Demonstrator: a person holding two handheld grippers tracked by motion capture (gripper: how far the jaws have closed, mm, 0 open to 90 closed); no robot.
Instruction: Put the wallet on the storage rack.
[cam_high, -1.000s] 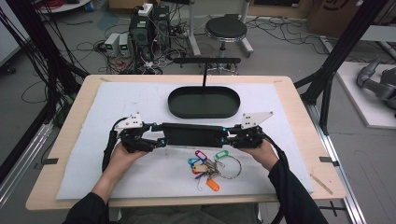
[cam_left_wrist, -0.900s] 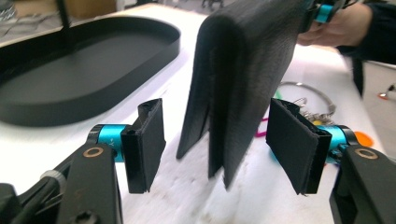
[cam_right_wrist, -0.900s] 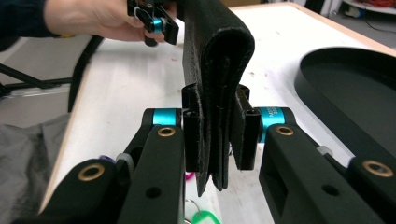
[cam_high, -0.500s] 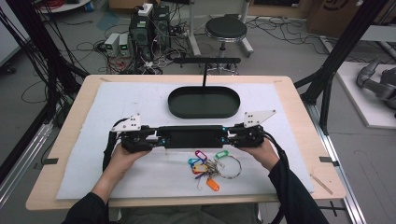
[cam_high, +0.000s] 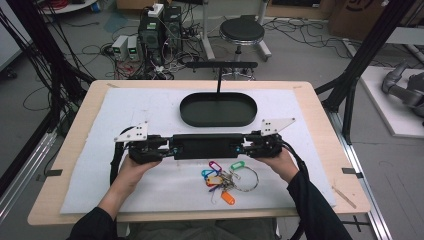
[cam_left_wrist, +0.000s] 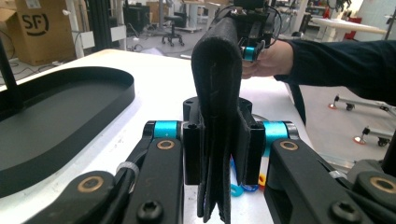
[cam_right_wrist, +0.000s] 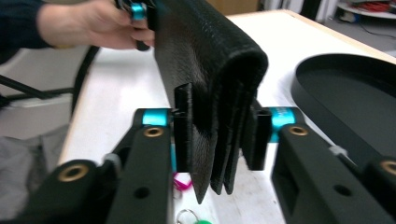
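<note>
White padding covers the worktop (cam_high: 125, 115), with a black oval tray (cam_high: 218, 109) at the far side and a bunch of keys (cam_high: 225, 180) near the person. Between them a folded black wallet (cam_high: 206, 146) hangs level above the padding, the right tool (cam_high: 251, 146) pinching one end. The left tool (cam_high: 167, 148) has just closed its jaws on the other end, so both ends are now secured for a two-handed move.

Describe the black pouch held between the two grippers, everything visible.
The pouch is long, black and folded, of textured leather-like material, with its rounded fold on top and several layered edges hanging down. It lies level above the white mat, just nearer the person than the tray. The left gripper clamps one end, its jaws having just closed on it; the right gripper clamps the other.
</note>
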